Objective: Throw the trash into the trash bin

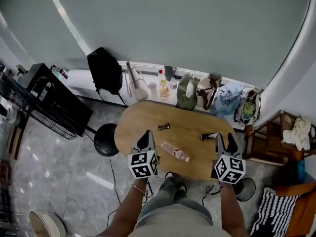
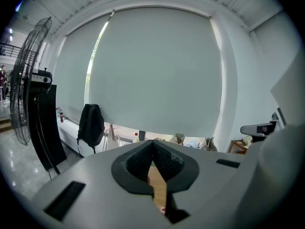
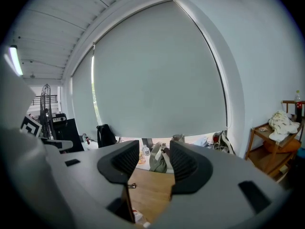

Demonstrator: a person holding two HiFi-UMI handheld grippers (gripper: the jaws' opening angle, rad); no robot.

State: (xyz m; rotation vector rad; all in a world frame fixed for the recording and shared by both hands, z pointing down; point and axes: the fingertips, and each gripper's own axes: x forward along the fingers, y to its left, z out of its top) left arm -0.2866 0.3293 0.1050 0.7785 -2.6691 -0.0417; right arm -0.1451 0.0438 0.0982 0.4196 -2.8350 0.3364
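On the oval wooden table (image 1: 143, 113) lies a crumpled clear plastic bottle (image 1: 175, 152) with a red label, between my two grippers. A small dark wrapper (image 1: 164, 127) lies further back, and another dark piece (image 1: 207, 137) rests near the right edge. My left gripper (image 1: 146, 134) hovers over the table's near left part, jaws shut with nothing between them (image 2: 152, 144). My right gripper (image 1: 225, 138) is at the near right edge, jaws open and empty (image 3: 155, 149). The right gripper view shows the bottle (image 3: 138, 217) low and the wrapper (image 3: 132, 186) ahead.
A window ledge (image 1: 148, 73) behind the table holds a black backpack (image 1: 104, 70), a white bag, bottles and bundled clothes (image 1: 200, 90). A black stool (image 1: 105, 138) is at the table's left, a black wire rack (image 1: 44, 107) further left. A wooden shelf (image 1: 281, 132) stands right. A round pale container (image 1: 47, 224) sits on the floor.
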